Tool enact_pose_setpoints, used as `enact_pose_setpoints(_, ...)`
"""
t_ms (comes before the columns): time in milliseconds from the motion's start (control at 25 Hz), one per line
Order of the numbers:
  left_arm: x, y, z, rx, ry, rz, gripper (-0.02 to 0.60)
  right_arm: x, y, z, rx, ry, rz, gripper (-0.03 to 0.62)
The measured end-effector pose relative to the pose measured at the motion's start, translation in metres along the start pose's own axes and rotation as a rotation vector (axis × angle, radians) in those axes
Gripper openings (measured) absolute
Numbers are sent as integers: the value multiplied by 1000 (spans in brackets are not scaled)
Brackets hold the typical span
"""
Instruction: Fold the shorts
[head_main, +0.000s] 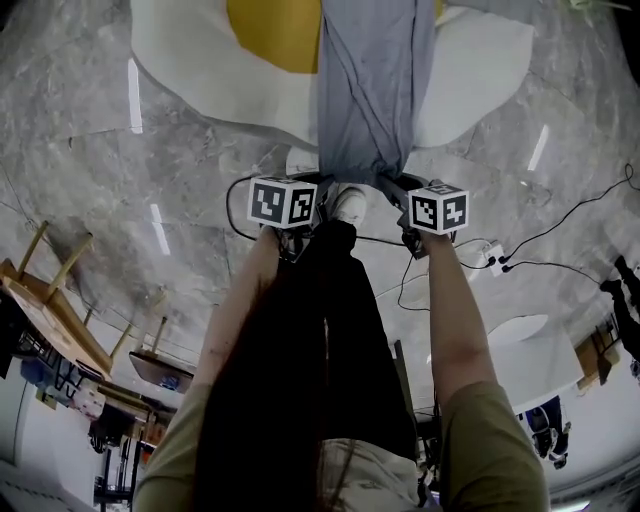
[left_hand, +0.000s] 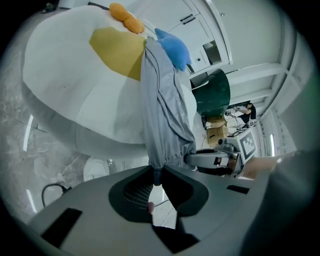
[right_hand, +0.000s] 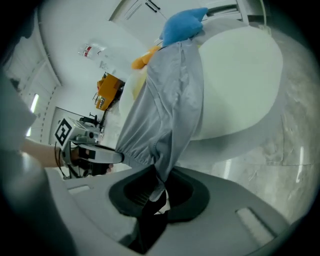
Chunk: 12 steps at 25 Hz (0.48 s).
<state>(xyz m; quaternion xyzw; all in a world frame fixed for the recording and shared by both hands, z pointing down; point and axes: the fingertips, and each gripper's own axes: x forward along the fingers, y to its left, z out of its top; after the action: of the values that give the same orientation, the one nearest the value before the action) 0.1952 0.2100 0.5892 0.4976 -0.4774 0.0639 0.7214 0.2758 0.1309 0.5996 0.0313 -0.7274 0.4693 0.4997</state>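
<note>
Left gripper: jaws clamped on one end of the grey shorts' gathered waistband;
Right gripper: jaws pinched on the waistband's other end, near the left one;
Shorts: stretched from both grippers onto the white table, touching its yellow patch

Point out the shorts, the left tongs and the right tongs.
shorts (head_main: 372, 100), head view, middle of the grey cloth.
left tongs (left_hand: 156, 175), left gripper view, between the tips pinching the cloth.
right tongs (right_hand: 156, 177), right gripper view, between the tips pinching the cloth.
</note>
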Motion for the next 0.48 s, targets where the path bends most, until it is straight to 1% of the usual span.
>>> enact_pose_setpoints(120, -4, -8, -31, -26, 51, -6, 58, -13, 12, -28, 5, 72, 52, 55)
enact_pose_setpoints(280, -13, -17, -66, -54, 105, 0, 58, -24, 26, -58, 18, 153, 62, 55)
enact_pose_setpoints(360, -20, -20, -69, -59, 113, 3, 58, -29, 33, -60, 29, 170, 67, 55)
enact_pose_setpoints(480, -35, -23, -48, -38, 106, -3, 58, -38, 49, -41, 83, 164, 116, 55)
